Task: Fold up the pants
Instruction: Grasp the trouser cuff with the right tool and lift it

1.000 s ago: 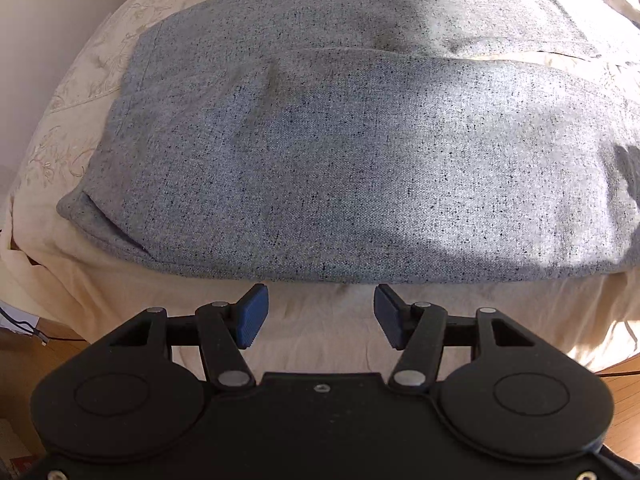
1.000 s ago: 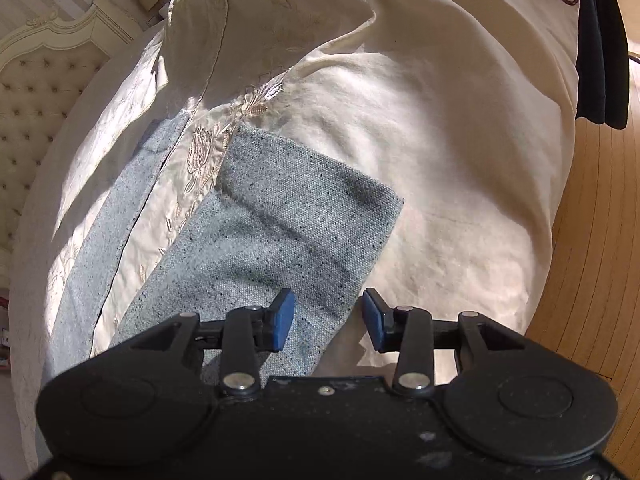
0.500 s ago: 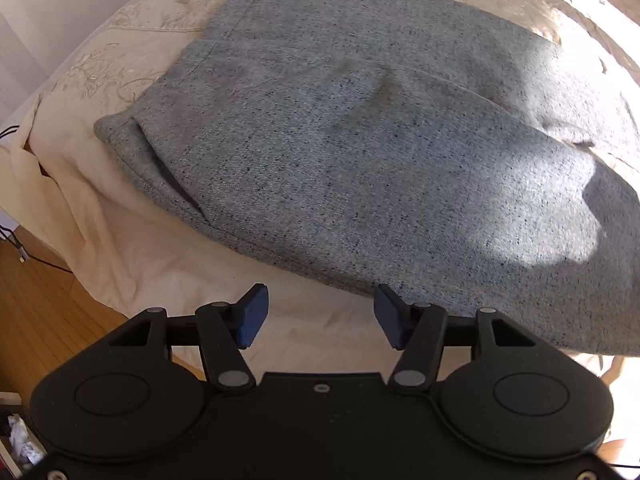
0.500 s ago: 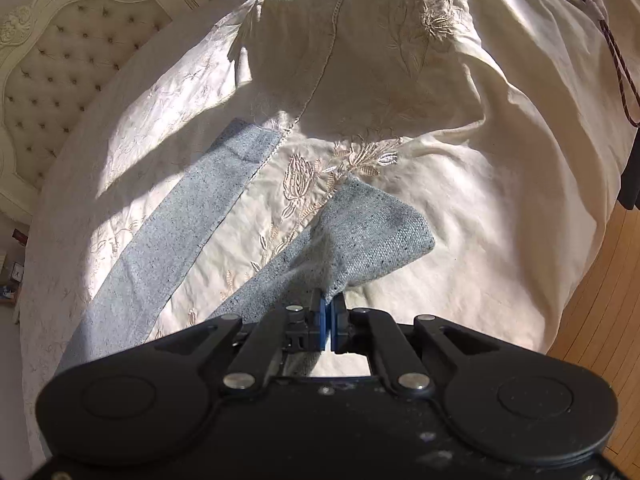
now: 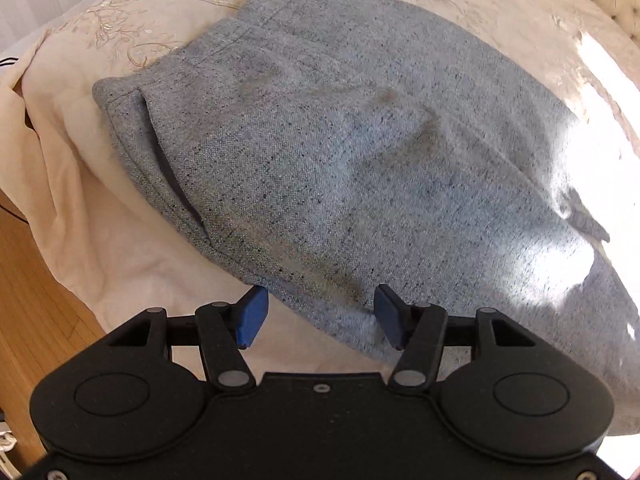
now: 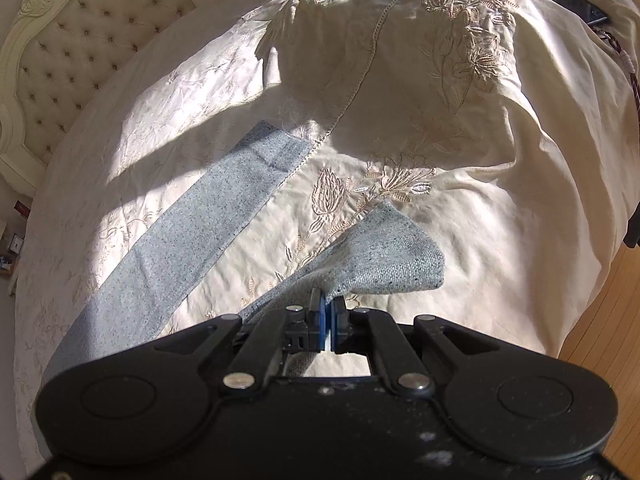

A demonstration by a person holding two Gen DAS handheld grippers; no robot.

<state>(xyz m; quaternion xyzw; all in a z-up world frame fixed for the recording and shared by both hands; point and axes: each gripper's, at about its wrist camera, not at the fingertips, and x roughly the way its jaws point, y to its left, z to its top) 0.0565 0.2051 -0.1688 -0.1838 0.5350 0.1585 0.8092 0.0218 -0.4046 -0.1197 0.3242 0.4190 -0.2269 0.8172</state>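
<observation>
**Pants: first fold only starting**

Pants (image 5: 360, 168) lie spread across my cream embroidered bedspread (image 6: 500, 184), nothing folded yet as far as I can see. Nearest, my right gripper (image 6: 327, 322) is clamped tight on the hem of one leg (image 6: 384, 260), lifted off the cover. My left gripper (image 5: 318, 316) hangs with its jaws apart over the waist end's edge, gripping nothing. Farther off, the other leg (image 6: 208, 232) lies flat toward the tufted headboard (image 6: 80, 52). Every fold remains, I judge.

Blue-grey flecked pants (image 5: 340, 168) lie on a cream bedspread (image 6: 460, 128) embroidered with pale flowers.
</observation>
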